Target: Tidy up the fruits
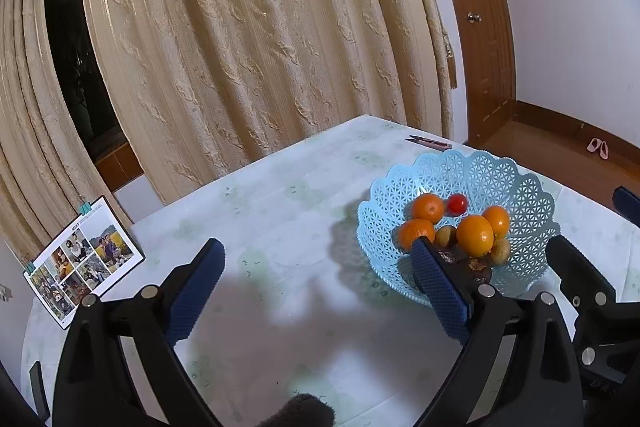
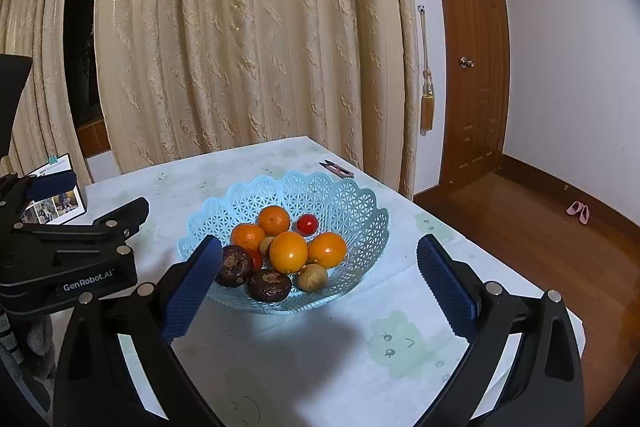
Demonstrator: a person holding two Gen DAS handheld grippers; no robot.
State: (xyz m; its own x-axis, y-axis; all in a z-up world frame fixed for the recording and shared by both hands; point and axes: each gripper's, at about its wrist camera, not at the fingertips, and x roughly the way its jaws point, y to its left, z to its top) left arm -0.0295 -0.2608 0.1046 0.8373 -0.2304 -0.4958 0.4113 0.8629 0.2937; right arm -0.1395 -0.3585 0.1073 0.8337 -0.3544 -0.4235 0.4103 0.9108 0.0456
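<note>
blue basket (image 2: pixel 344 203) between right hand-held gripper (image 2: pixel 320 259) fingers

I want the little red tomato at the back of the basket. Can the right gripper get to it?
Probably, from above. The right gripper is open, but the oranges sit in front of the tomato inside the blue basket.

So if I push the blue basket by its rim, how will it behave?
The blue basket is thin openwork plastic, so the rim will likely flex. Its base looks narrow under a flared wall, so it may tip rather than slide. The oranges are piled loosely and could roll inside.
</note>
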